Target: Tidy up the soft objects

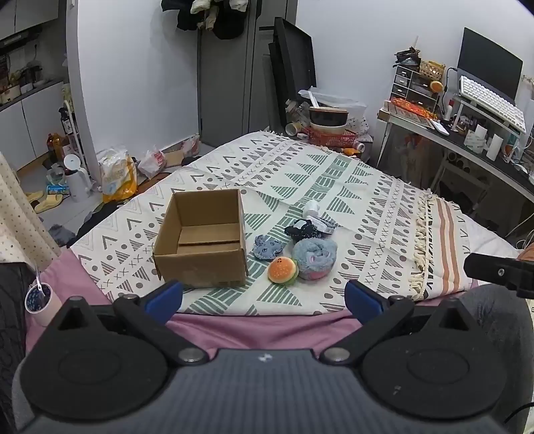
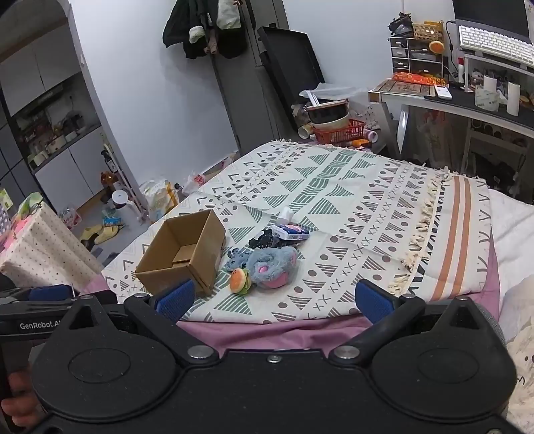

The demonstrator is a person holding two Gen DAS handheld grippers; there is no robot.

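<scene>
home bedroom: bed [image 1: 300, 173], desk with keyboard [image 1: 490, 100], kitchen cabinets [image 1: 30, 127], hanging clothes [image 2: 203, 26].

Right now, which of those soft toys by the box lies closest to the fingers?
The burger plush, orange with a green edge. It sits at the near end of the pile, ahead of the fluffy blue plush and the flat blue cloth piece behind it.

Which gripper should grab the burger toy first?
Probably the right gripper. The burger lies almost straight ahead of its open fingers, while the box sits in front of the left gripper and the burger lies off to its right.
</scene>
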